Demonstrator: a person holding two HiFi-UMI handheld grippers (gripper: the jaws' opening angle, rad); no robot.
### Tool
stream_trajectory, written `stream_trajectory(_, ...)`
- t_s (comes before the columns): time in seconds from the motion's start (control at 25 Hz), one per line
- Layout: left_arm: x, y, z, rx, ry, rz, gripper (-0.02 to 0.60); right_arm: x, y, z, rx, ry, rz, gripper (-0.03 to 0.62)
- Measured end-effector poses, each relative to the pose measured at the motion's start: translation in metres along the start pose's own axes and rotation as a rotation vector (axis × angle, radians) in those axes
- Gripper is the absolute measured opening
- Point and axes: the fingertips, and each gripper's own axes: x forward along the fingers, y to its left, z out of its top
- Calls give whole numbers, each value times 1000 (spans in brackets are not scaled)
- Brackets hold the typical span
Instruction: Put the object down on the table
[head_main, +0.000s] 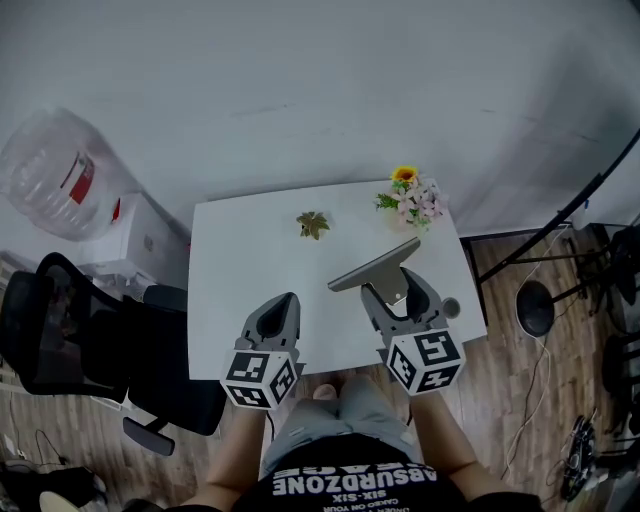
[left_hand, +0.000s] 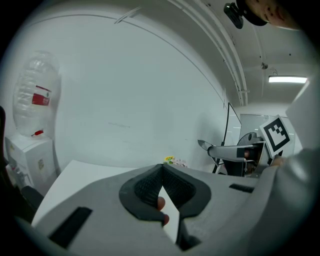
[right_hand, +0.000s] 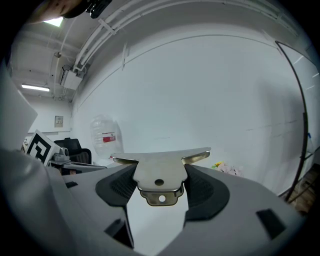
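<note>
Both jaws of the right gripper (head_main: 395, 287) press the tool (head_main: 372, 266) by its handle, holding it above the table (head_main: 250, 270), ready for lowering; the left gripper (head_main: 285, 308) is closed, empty.

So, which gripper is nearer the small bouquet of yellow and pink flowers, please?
Right: the right gripper hangs just in front of the bouquet; the left gripper is farther, off to its left.
</note>
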Motion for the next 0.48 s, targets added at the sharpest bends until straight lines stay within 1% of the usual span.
stream_trajectory(0.2, 2, 4, -8, -7, 15, 6, 5, 5, -2, -14, 11, 29, 1, 287)
stream_trajectory(0.48, 9, 11, -5, -4, 10, 17, 5, 15, -6, -31, 14, 66, 6, 287)
